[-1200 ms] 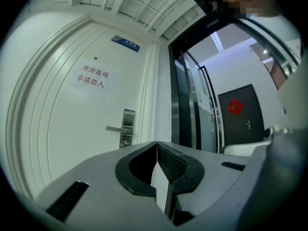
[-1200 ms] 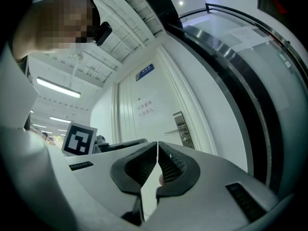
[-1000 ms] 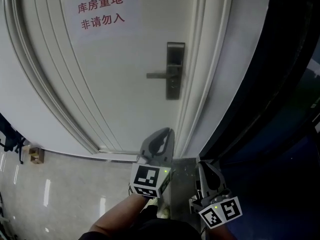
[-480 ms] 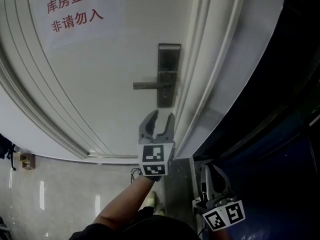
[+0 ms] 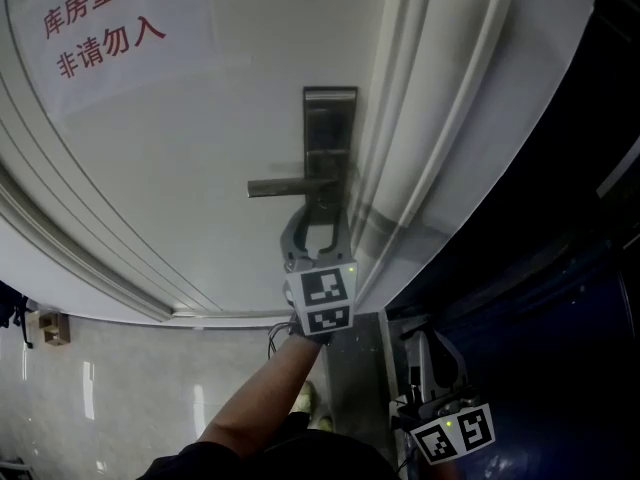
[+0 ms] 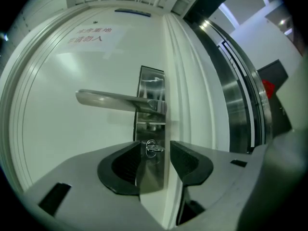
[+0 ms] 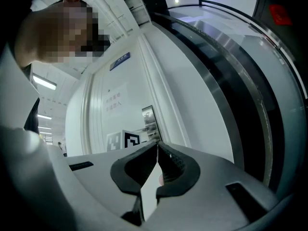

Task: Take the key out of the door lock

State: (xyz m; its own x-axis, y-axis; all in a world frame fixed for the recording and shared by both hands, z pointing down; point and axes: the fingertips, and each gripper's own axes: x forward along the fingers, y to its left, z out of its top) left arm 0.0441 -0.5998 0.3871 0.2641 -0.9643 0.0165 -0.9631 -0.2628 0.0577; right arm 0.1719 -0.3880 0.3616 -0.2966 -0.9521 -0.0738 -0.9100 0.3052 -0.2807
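Observation:
A small silver key (image 6: 152, 147) sticks out of the keyhole low on the steel lock plate (image 6: 151, 88), under the lever handle (image 6: 110, 100). My left gripper (image 6: 155, 151) is raised to the lock. Its jaws are opening, with the key between the tips and neither pad touching it. In the head view this gripper (image 5: 321, 218) covers the bottom of the lock plate (image 5: 329, 118) just below the handle (image 5: 280, 186), hiding the key. My right gripper (image 5: 424, 366) hangs low at the right, shut and empty (image 7: 157, 147).
The white panelled door (image 5: 180, 178) carries a paper sign with red characters (image 5: 100, 28). Its white frame (image 5: 440, 138) runs right of the lock, then a dark glass and metal wall (image 5: 570, 228). Glossy floor tiles (image 5: 100, 388) lie below.
My left gripper has risen from near the door's foot up to the lock, and its jaws have gone from shut to open. The right gripper has stayed low.

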